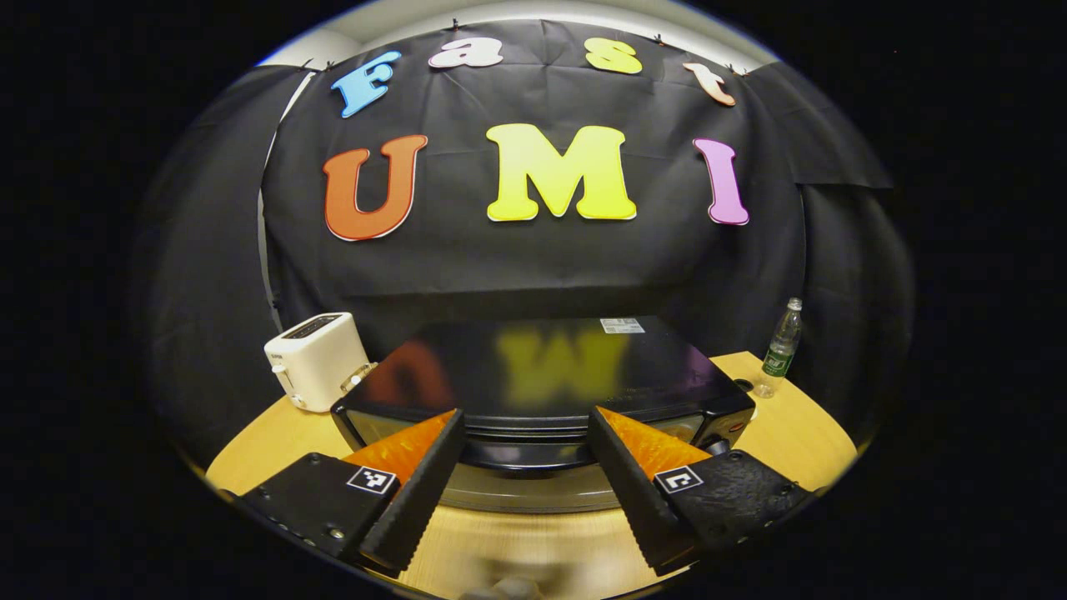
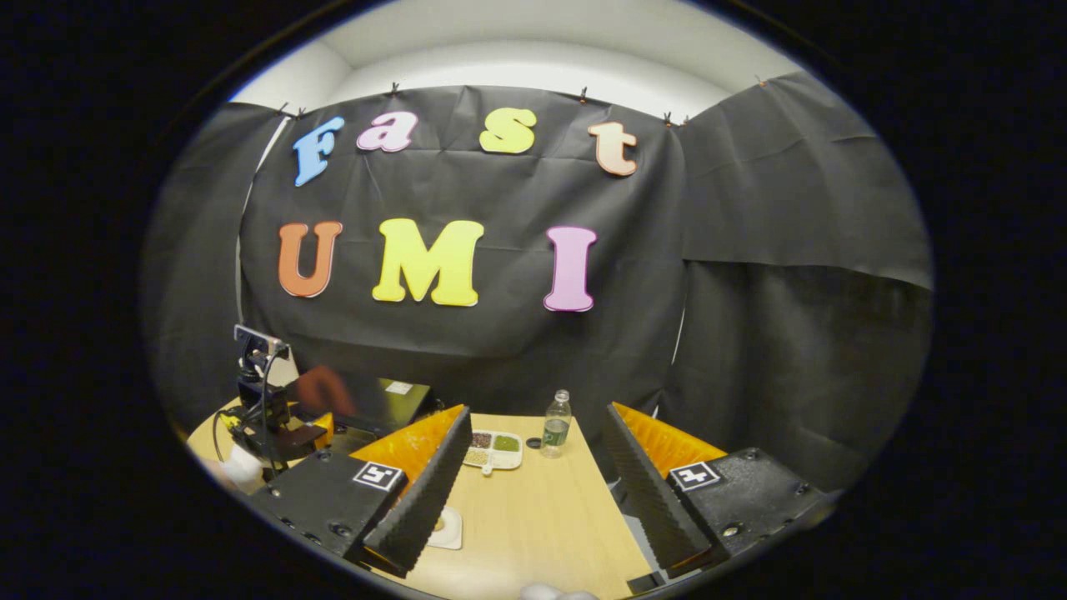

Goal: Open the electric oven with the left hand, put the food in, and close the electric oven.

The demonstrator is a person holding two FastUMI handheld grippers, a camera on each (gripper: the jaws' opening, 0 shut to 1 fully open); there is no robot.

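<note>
Left to right: toaster (image 1: 317,360) sits at the back left of the surface (image 1: 542,550), clear of the oven (image 1: 542,383). Your left gripper (image 1: 525,467) hovers right at the oven's top front edge, fingers spread and empty, straddling the middle, probably lined up for the door handle, which is cut off below the dark lip, so I can't make it out. Bottle (image 1: 782,343) stands off the oven's right corner. Your right gripper (image 2: 533,483) waits over the surface, fingers parted, holding nothing. The food tray (image 2: 493,448) lies ahead between them, beside the bottle. A small plate-like thing (image 2: 443,527) is half hidden by a finger.
</note>
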